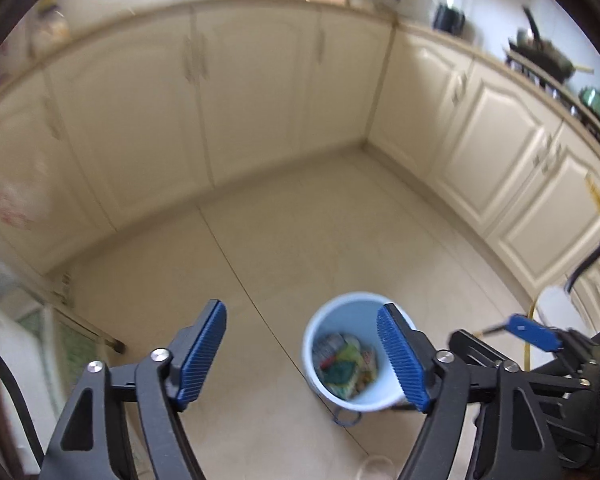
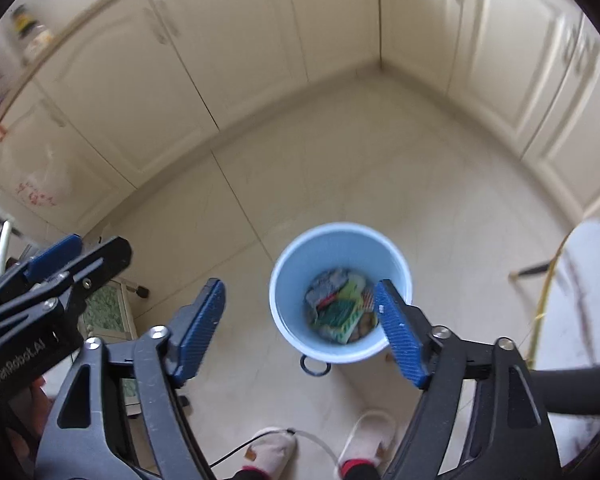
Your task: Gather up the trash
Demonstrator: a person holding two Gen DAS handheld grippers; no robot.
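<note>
Kitchen corner: cream cabinet doors run along two walls above a pale tiled floor, with a countertop carrying a dark pan on a stove at the right of the left wrist view. A light blue bucket stands upright on the floor, long axis vertical, mouth facing up toward both cameras. Inside, at the bottom, lies crumpled trash: green, yellow, grey and red wrappers, blurred, individual items not separable. A dark ring lies on the floor, touching or just beside the bucket's near base. Left gripper: jaws spread wide, blue ribbed pads empty, held above the floor with the bucket showing between the pads toward the right one. Right gripper: jaws likewise wide apart, nothing between the pads, positioned over the bucket so its right pad overlaps the rim in view. The left gripper's body appears at the left edge of the right wrist view. Two feet in white slippers stand on the floor near the bucket.
</note>
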